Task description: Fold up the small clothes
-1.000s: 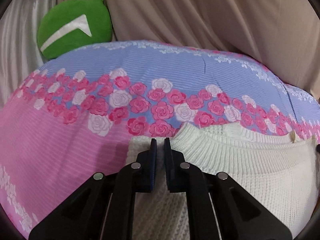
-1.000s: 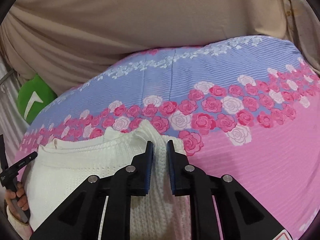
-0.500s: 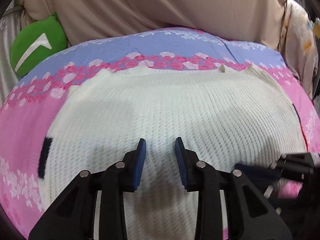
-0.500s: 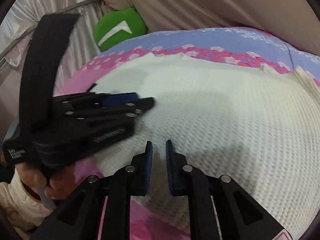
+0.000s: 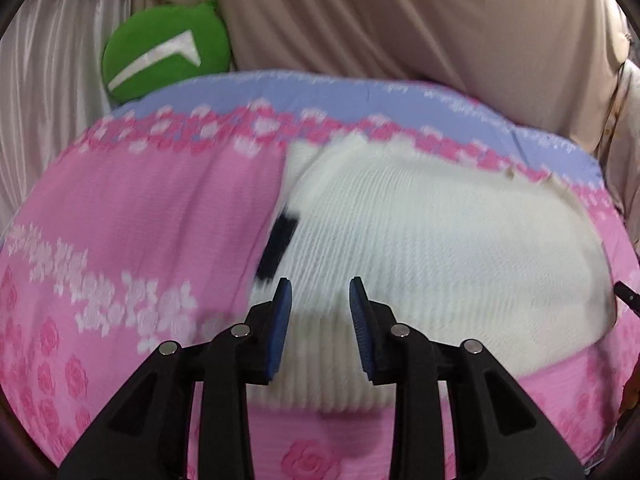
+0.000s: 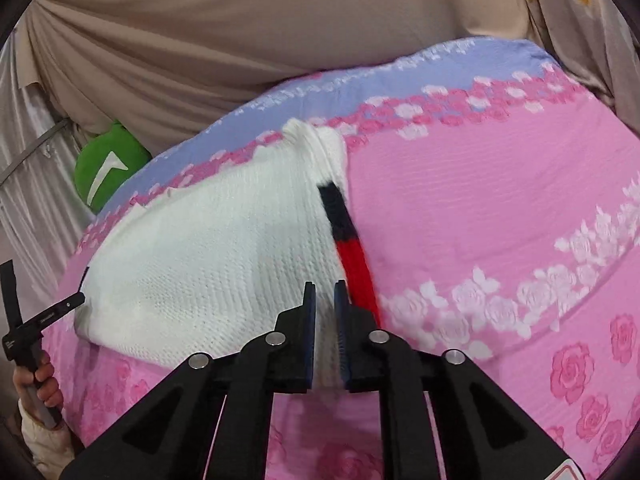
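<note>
Folding the white sweater point(image 5: 420, 248) on the bed point(image 6: 480, 208): left gripper point(image 5: 320, 304) gapes wide, right gripper point(image 6: 324, 300) is nearly closed, empty. Next, grab an edge.

White knit sweater point(image 6: 208, 264), black-red trim; pink-blue rose-print bedspread point(image 6: 500, 208); green cushion point(image 5: 164, 50).

Motion-blurred bedspread point(image 5: 160, 208) roses

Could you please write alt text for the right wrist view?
The right gripper, jaws narrowly apart, hovers over the edge of a white knit sweater with a black-and-red stripe, lying on a pink floral bedspread. A green cushion sits far left.
</note>
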`<state>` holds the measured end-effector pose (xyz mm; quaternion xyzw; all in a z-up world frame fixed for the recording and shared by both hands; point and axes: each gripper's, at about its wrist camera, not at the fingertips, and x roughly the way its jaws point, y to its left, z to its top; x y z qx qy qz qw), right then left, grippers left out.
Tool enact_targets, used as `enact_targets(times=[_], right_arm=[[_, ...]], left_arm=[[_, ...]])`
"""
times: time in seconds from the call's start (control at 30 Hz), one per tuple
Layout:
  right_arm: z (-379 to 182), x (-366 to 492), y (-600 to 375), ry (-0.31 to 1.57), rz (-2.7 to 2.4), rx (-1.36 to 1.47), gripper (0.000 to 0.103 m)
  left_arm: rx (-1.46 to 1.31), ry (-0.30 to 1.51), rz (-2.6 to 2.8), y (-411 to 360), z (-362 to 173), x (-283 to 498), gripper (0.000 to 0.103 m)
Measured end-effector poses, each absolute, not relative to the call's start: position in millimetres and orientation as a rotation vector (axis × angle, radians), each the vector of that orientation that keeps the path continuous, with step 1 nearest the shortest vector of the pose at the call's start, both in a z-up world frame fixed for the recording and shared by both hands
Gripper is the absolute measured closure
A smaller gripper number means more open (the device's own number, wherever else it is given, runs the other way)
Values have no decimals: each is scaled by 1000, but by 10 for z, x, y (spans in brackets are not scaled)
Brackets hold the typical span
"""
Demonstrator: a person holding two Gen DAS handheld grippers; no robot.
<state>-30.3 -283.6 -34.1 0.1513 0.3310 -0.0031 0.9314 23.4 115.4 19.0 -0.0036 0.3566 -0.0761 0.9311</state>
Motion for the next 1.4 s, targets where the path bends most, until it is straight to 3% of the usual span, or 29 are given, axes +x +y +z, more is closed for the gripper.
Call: enact_targets(times=[0.13, 0.3, 0.37, 0.57, 0.7, 0.77, 0.83, 0.87, 0.93, 1.2, 1.4], right_arm=[[-59, 260, -2721, 646, 73, 289, 82], [-298, 1037, -2578, 771, 26, 203, 82], [-507, 1260, -2693, 801, -59, 181, 93], [-481, 1191, -2850, 737, -39, 266, 96], [-256, 1074, -2802, 620, -27, 251, 91], [-292, 1181, -2833, 666, -73, 228, 88], [-469, 1329, -2941, 757, -85, 268, 98], [-436, 1299, -2967, 744, -84, 283, 98], [-327, 1179, -2965, 681, -70, 290, 90], [-407, 1205, -3007, 692, -98, 307, 94], [-220, 863, -2804, 595, -78, 301, 83]], left_arm=[[26, 699, -169, 834, 414, 696, 70], [83, 787, -114, 548, 129, 1325, 70], [88, 793, -90, 524, -11, 1444, 67], [169, 723, -62, 443, -72, 1401, 66], [179, 712, -51, 439, -83, 1397, 65], [177, 712, -53, 451, -87, 1406, 65], [179, 711, -53, 445, -93, 1405, 65], [181, 710, -53, 446, -92, 1404, 65], [185, 707, -49, 438, -92, 1398, 65], [206, 695, -32, 399, -100, 1373, 65], [214, 669, -2, 397, -85, 1316, 59]])
